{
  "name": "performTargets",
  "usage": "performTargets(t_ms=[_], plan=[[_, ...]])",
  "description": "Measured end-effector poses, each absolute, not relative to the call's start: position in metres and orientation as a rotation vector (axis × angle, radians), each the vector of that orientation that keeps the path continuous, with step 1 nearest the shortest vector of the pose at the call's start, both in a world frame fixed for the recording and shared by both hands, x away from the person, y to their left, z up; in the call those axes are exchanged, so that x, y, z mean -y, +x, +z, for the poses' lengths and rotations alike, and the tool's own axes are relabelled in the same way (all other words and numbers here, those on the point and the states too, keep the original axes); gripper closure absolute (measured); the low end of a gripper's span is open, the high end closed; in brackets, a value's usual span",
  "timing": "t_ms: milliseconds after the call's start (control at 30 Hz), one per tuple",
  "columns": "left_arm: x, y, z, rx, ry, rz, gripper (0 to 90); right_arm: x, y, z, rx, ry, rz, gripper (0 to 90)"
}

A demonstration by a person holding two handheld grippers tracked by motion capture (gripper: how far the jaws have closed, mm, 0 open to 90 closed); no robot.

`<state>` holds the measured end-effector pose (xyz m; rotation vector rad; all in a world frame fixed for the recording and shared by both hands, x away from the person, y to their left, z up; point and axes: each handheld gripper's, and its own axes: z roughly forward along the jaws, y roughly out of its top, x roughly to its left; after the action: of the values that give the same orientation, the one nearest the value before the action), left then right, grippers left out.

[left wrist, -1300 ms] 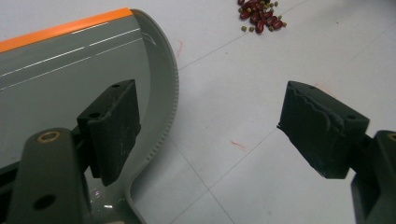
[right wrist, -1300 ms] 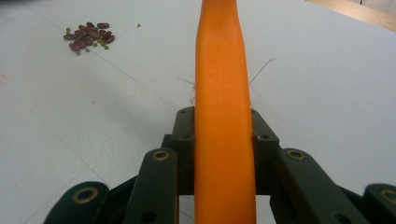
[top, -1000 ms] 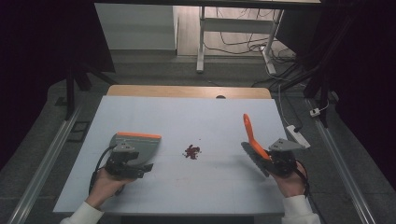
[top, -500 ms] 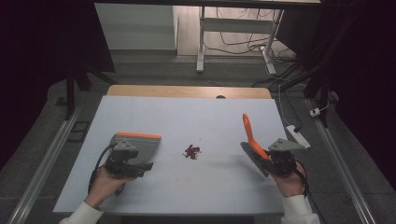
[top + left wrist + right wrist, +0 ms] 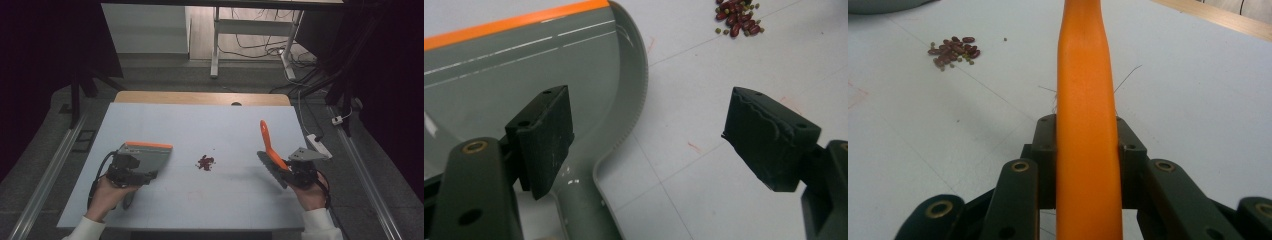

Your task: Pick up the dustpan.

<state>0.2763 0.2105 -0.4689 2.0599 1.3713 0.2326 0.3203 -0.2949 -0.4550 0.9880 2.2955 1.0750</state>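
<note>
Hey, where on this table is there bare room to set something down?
The far half of the table, beyond the dustpan and brush, is bare. So is the near strip between the two hands. The crowded spots are the middle, where the beans lie, and around each hand-held gripper.

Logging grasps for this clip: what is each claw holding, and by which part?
The right claw is shut on the brush, gripping its orange handle. The left claw is open over the dustpan, holding nothing.
</note>
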Motion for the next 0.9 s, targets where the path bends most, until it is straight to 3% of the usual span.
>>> performTargets(t_ms=[467, 900], plan=[[-0.230, 0.264, -0.473, -1.486, 2.050, 0.226, 21.6, 0.294, 0.319, -0.455, -2.293, 0.984, 1.061, 69.9], [-0.236, 0.256, -0.494, -1.581, 2.016, 0.137, 20.9, 0.290, 0.319, -0.457, -2.315, 0.977, 1.078, 69.9]])
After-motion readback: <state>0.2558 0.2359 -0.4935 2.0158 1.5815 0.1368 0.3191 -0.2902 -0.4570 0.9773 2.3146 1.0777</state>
